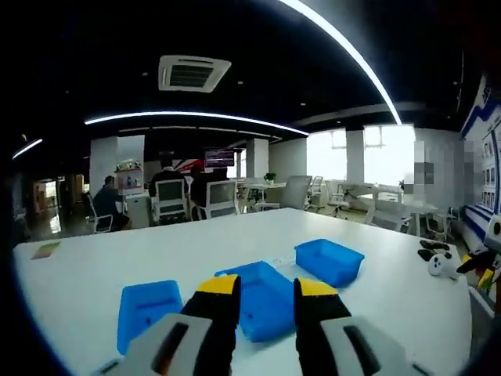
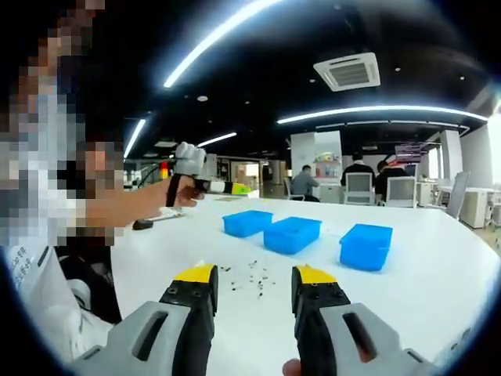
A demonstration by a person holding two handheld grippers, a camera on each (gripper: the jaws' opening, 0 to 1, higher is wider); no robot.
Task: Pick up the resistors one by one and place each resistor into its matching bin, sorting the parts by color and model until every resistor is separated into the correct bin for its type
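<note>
A: Right gripper view: resistors [image 2: 249, 278] lie as a loose scatter of tiny dark specks on the white table [image 2: 438, 274], at 12 o'clock just past our right gripper [image 2: 254, 291]. Jaws stand wide, nothing between them.

B: Bins?

A: Three blue bins [image 2: 291, 233] in a row beyond the scatter, 12 to 1 o'clock. In left gripper view we see them close, at 12 o'clock above our left gripper [image 1: 266, 296], whose jaws are also wide and empty. Can't see into the bins from here.

B: Handling?

A: We judge them near weightless, with a stiff little body and thin leads that bend. They're likely to skid on the smooth top. Best to pinch across the body, jaws coming straight down, one piece at a time.

B: Colour or model?

A: Too small to tell. We need to get closer before choosing a bin.

B: Anything else?

A: A person's hand [image 2: 182, 192] at 10 o'clock holds the other gripper above the table's far edge.
</note>
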